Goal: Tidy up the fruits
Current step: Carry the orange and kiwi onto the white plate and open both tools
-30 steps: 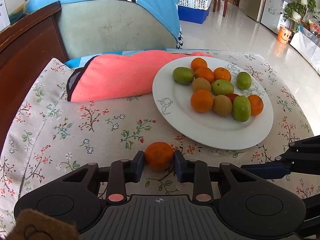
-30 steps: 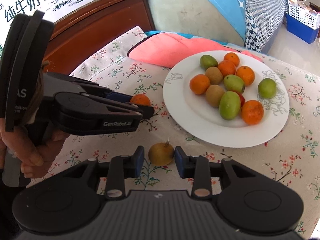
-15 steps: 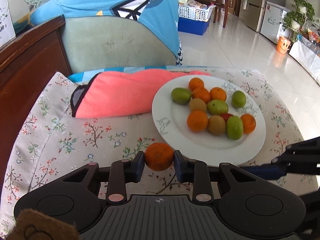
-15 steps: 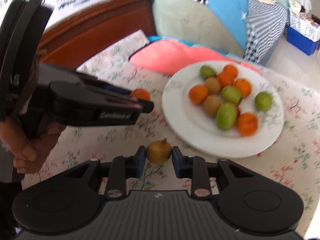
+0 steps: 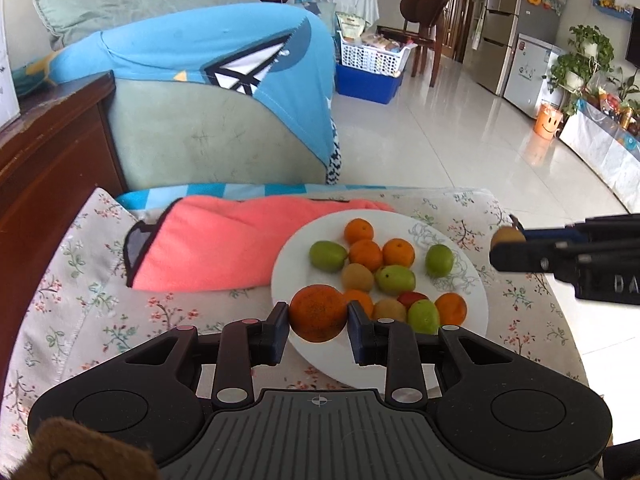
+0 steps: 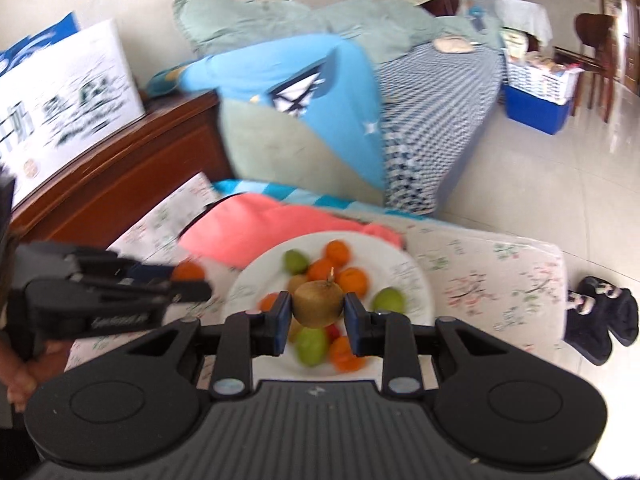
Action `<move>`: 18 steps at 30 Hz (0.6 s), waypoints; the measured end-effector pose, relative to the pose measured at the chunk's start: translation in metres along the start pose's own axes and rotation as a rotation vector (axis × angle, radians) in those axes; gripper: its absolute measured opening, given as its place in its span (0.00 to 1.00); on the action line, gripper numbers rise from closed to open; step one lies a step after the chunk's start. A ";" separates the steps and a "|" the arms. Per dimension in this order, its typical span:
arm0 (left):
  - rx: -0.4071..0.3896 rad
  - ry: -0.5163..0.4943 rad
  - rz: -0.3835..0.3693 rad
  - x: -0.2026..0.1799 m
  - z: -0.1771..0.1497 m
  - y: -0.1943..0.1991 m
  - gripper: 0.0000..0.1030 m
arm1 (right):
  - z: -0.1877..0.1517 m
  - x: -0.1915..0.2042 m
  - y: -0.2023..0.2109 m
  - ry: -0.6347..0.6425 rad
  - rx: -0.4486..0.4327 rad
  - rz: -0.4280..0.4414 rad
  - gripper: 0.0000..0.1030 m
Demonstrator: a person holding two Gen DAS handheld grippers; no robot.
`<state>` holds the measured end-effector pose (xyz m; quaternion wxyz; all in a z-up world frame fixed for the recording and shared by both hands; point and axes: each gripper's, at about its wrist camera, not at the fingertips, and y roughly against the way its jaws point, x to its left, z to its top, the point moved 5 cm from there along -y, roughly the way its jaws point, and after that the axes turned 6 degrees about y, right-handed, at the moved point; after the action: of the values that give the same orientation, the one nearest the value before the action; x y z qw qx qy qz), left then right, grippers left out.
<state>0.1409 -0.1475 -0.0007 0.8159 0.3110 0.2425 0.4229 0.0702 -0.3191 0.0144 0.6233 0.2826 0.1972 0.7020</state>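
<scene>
Both tongs are loaded: my left gripper is clamped on a mandarin orange, and my right gripper is clamped on a brown kiwi with a little stalk on top. Each fruit hangs in the air in front of the white plate, which sits on the floral tablecloth beside a folded pink towel. I count roughly a dozen pieces on the plate, oranges, green fruits, kiwis and something red, lying in a loose mixed cluster. No fruit shows on the cloth around it. As I read it, gathering is nearly finished; these two still need setting down on the plate, perhaps each beside its own kind.
</scene>
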 end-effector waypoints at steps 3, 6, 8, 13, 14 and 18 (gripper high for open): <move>0.024 -0.015 0.008 -0.007 -0.004 -0.008 0.28 | -0.002 -0.011 -0.010 -0.052 0.023 0.005 0.28; 0.048 -0.011 -0.001 -0.012 -0.007 -0.016 0.28 | -0.004 -0.018 -0.020 -0.093 0.041 0.016 0.28; 0.061 -0.005 0.002 -0.014 -0.009 -0.020 0.28 | -0.006 -0.022 -0.026 -0.121 0.049 0.017 0.28; 0.079 0.017 0.001 -0.016 -0.011 -0.026 0.28 | -0.009 -0.028 -0.039 -0.182 0.067 0.015 0.28; 0.082 0.021 0.002 -0.016 -0.011 -0.027 0.28 | -0.011 -0.029 -0.042 -0.192 0.072 0.010 0.28; 0.077 0.035 0.012 -0.016 -0.010 -0.027 0.29 | -0.016 -0.034 -0.053 -0.223 0.094 -0.001 0.30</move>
<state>0.1406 -0.1700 -0.0249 0.7965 0.3362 0.2707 0.4234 0.1022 -0.3434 -0.0359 0.6278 0.3877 0.1595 0.6558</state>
